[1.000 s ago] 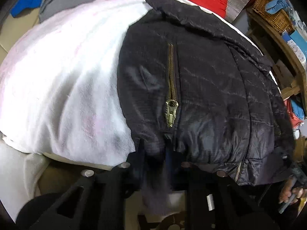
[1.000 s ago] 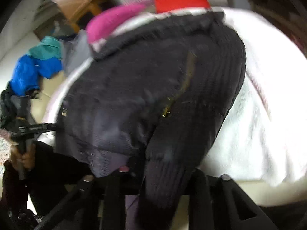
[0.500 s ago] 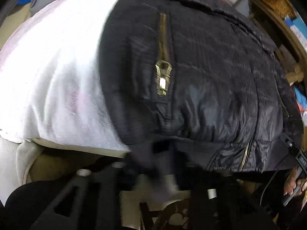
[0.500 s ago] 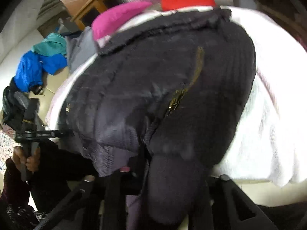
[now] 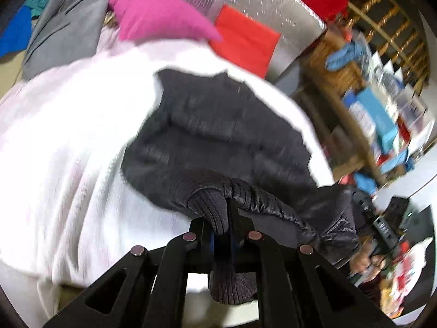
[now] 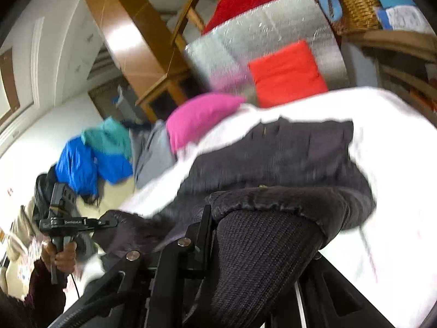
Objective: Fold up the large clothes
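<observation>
lifted quilted jacket [image 5: 218, 136], ribbed hem in both tools.

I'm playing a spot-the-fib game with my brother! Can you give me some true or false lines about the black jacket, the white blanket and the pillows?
1. The black jacket lies on a white blanket. True.
2. The left gripper is open and holds nothing. False: its fingers are shut on the jacket's ribbed hem.
3. A pink pillow lies beyond the blanket. True.
4. The cushion beside the pink pillow is green. False: it is red.
5. The right gripper grips the jacket too. True.
</observation>
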Motion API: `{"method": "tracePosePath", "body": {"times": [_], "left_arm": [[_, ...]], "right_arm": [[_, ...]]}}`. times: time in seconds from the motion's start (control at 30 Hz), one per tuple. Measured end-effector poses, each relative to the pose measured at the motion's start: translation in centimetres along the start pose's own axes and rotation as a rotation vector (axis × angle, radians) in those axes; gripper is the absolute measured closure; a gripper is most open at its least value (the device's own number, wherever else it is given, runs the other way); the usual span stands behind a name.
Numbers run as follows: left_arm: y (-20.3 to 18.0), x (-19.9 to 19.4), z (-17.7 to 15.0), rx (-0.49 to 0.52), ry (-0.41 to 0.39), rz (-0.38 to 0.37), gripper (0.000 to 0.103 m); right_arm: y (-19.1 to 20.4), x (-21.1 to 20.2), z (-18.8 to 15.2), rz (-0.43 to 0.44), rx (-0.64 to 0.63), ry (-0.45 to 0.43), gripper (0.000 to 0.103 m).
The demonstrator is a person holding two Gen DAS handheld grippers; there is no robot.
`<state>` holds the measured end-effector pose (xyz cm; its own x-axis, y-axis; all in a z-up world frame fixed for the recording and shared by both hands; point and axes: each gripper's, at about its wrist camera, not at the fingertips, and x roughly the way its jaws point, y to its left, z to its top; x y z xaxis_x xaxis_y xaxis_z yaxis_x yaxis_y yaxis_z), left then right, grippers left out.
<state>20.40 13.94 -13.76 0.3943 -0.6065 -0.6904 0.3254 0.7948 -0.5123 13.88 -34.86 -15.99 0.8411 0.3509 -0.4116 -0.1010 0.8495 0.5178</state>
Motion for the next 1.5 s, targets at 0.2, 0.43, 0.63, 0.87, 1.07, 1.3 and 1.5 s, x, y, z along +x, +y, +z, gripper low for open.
{"method": "tracePosePath", "body": {"times": [0.2, 0.43, 0.63, 0.87, 1.07, 1.3, 1.5], "left_arm": [[-1.0, 4.0, 9.2, -0.018, -0.071, -0.009, 0.094], [-0.6, 13.6, 20.2, 0.007, -0.101, 0.050, 0.094], [1.6, 21.0, 26.5, -0.007, -0.097, 0.073, 0.094], [4.9, 30.1, 29.9, -0.033, -0.087, 0.122, 0.093], [7.5, 34.9, 29.5, -0.094, -0.063, 0.122, 0.089], [6.8, 29.7, 28.9, -0.148, -0.131, 0.044, 0.054], [3.5, 20.2, 26.1, -0.148, -0.290, 0.046, 0.023]], "right_arm": [[-2.9, 4.5, 7.6, -0.066, 0.061, -0.074, 0.087], [-7.9, 14.8, 14.7, -0.169, 0.090, -0.090, 0.088], [-12.9, 24.2, 19.2, -0.249, 0.114, -0.083, 0.088], [-18.9, 32.5, 19.8, -0.296, 0.213, -0.032, 0.088], [-26.9, 34.7, 18.1, -0.063, 0.604, 0.062, 0.078], [-28.6, 26.8, 17.4, 0.233, 0.831, -0.146, 0.020], [-23.8, 16.9, 15.8, 0.109, 0.636, -0.111, 0.020]]}}
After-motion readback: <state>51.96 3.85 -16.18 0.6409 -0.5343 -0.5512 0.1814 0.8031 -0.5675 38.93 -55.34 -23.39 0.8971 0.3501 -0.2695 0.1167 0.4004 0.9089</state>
